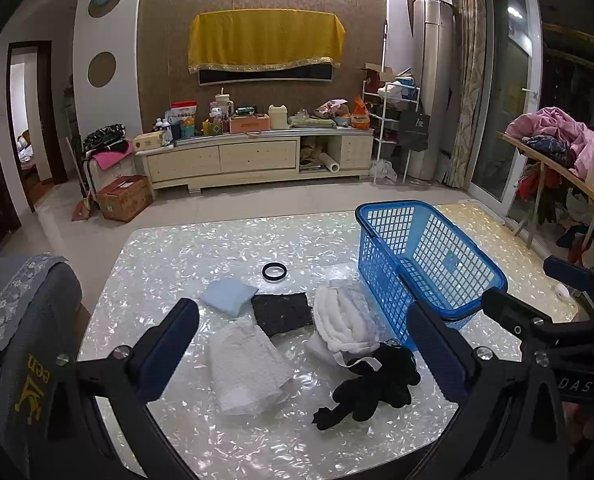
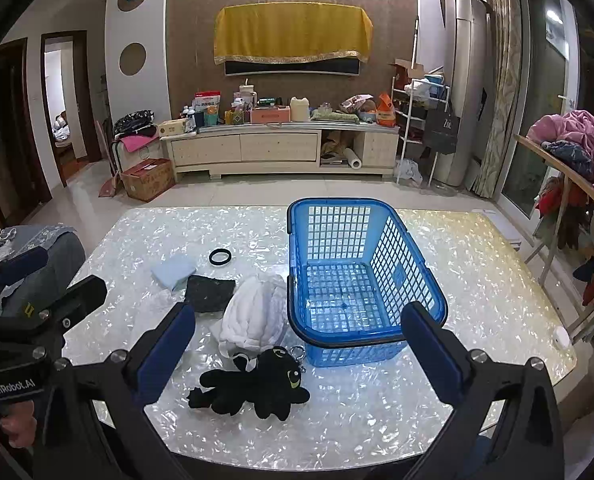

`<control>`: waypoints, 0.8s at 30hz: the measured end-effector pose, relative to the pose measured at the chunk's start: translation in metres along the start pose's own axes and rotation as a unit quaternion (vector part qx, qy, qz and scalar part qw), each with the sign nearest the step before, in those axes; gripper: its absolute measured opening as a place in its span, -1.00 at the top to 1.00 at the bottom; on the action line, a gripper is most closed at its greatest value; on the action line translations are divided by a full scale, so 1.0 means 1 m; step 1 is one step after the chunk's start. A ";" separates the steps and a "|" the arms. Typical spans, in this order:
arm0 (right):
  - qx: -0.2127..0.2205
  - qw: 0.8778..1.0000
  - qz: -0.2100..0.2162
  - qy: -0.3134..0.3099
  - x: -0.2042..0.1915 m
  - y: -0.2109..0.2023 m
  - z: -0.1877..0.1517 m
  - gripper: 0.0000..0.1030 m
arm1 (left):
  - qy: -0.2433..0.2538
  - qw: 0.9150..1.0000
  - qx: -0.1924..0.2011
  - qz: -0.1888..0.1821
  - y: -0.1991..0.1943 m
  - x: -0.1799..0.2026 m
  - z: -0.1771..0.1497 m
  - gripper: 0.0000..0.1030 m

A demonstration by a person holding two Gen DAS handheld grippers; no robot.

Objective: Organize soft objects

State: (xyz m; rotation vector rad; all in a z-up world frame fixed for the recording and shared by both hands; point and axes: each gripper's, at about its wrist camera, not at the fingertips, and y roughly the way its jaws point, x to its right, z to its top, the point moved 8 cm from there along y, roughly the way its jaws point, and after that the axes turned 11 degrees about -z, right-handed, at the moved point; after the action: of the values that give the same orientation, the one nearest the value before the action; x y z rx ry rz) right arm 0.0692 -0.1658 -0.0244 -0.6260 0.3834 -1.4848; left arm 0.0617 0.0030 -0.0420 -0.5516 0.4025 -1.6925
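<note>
An empty blue plastic basket (image 1: 425, 256) (image 2: 357, 276) stands on the shiny table. Left of it lie a white fluffy bundle (image 1: 345, 322) (image 2: 255, 310), a black cloth (image 1: 283, 312) (image 2: 209, 292), a light blue cloth (image 1: 229, 296) (image 2: 173, 270), a white towel (image 1: 245, 364) and a black plush toy (image 1: 373, 384) (image 2: 253, 384). My left gripper (image 1: 305, 356) is open and empty, above the towel and plush. My right gripper (image 2: 297, 356) is open and empty, above the plush and the basket's near rim.
A black ring (image 1: 274, 271) (image 2: 219, 256) lies on the table (image 1: 177, 256) behind the cloths. A grey chair back (image 1: 29, 312) stands at the left edge. A cluttered TV cabinet (image 1: 257, 156) is across the floor; a rack of clothes (image 1: 557, 148) is at right.
</note>
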 end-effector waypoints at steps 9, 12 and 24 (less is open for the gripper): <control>-0.003 1.000 -0.005 -0.005 0.001 -0.002 -0.003 -1.00 | -0.003 1.000 -0.003 0.001 -0.002 0.001 -0.003 -1.00; -0.003 1.000 -0.006 -0.005 0.001 -0.002 -0.003 -1.00 | -0.002 1.000 -0.003 -0.001 -0.002 0.001 -0.003 -1.00; -0.008 1.000 -0.013 -0.009 0.003 -0.004 -0.005 -1.00 | 0.003 1.000 -0.004 -0.007 -0.003 0.004 -0.003 -1.00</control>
State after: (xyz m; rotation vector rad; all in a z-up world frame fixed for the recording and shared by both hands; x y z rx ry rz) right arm 0.0637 -0.1697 -0.0253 -0.6591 0.3738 -1.5017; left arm 0.0577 -0.0003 -0.0423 -0.5570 0.4110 -1.7072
